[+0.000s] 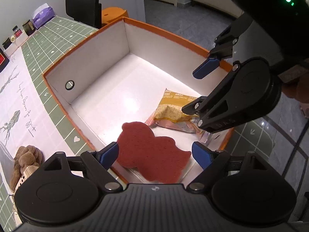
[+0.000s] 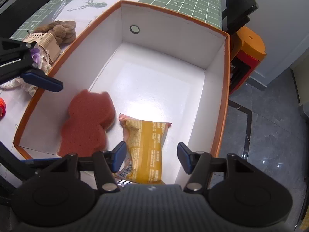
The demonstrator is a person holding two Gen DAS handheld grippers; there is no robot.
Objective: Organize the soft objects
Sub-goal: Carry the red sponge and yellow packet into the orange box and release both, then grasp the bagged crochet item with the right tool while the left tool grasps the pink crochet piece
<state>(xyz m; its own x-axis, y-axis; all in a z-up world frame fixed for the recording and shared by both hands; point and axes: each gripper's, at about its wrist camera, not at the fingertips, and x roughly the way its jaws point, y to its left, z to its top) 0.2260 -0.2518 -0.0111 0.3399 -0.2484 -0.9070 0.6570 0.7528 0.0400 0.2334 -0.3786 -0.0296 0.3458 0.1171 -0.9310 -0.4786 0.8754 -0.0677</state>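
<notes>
Both things are being dropped into the box (image 2: 218, 89), which fills the middle of each frame. The left claw (image 1: 154, 154) is wide open over the red felt shape (image 1: 152, 152) at the lower middle. The right claw (image 2: 151, 157) is open too, with the yellow snack bag (image 2: 148, 147) lying loose between its pads. Next, I think, comes the brown soft toy (image 1: 25, 160) on the tabletop (image 1: 11, 104), lower left. The bag's writing is too small to read.

Matt, rough red sponge (image 1: 152, 152); crinkly glossy snack packet (image 2: 146, 147); smooth white cardboard box (image 1: 96, 58).
</notes>
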